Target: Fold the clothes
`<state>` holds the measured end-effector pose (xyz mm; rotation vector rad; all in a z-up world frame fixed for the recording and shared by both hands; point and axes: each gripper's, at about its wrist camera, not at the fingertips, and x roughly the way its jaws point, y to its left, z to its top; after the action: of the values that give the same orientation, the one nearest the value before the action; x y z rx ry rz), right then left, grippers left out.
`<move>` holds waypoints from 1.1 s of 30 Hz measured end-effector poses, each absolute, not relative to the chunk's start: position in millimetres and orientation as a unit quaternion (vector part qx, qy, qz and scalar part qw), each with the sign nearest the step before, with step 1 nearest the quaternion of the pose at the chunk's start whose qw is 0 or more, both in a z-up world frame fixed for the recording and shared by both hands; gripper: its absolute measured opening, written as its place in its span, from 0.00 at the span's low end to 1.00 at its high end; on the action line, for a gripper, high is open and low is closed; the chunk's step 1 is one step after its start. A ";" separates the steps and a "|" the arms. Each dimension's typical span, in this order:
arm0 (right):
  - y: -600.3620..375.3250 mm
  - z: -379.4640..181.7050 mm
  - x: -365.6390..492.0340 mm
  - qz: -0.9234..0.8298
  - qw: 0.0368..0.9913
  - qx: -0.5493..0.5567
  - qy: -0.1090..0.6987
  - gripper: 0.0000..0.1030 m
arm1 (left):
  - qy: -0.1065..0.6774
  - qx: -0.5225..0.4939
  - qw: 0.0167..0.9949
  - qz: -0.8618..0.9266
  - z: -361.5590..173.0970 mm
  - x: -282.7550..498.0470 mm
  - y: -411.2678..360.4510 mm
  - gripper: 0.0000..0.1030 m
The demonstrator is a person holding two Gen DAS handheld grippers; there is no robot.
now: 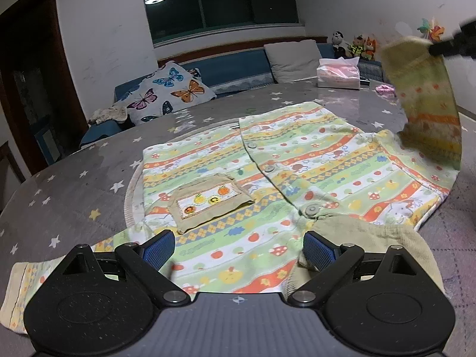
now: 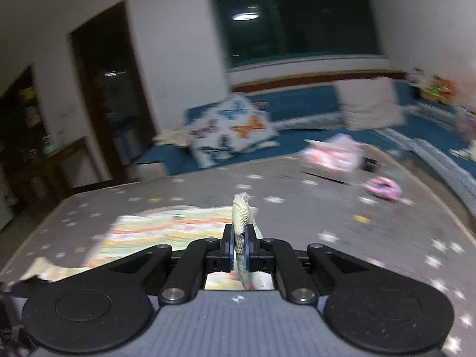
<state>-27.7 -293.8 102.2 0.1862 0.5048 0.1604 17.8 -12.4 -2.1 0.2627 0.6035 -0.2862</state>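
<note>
A striped child's cardigan [image 1: 267, 175] with buttons and a beige chest pocket [image 1: 208, 202] lies flat on the grey star-patterned table [image 1: 74, 178]. My left gripper [image 1: 238, 251] is open, low over the cardigan's near collar edge, with blue pads [image 1: 319, 251] apart. My right gripper [image 2: 240, 245] is shut on the ribbed cuff [image 2: 241, 217] of the right sleeve. In the left wrist view that sleeve [image 1: 428, 101] hangs lifted above the table at the far right. The left sleeve [image 1: 20, 291] lies flat at the near left.
A pink tissue pack [image 1: 337, 74] and a pink knitted ring [image 2: 383, 189] sit at the table's far right. A blue sofa [image 1: 238, 68] with a butterfly cushion [image 1: 169, 92], a grey pillow and plush toys stands behind the table.
</note>
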 end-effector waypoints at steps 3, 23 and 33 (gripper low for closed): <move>-255.5 115.4 -15.0 0.131 0.957 0.077 0.246 0.06 | 0.294 0.121 0.938 -0.137 -2.3 16.4 -6.8 0.92; -106.3 87.8 13.1 0.287 0.911 0.018 0.296 0.17 | 0.297 0.097 0.944 -0.109 -3.5 3.5 24.4 0.92; -186.9 40.9 3.7 0.190 0.908 -0.023 0.373 0.20 | 0.280 0.091 0.949 -0.110 9.6 2.3 21.6 0.90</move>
<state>3.7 -186.9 40.9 -0.0466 0.7703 0.3920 2.3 21.6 9.6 0.1858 0.5693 -0.2247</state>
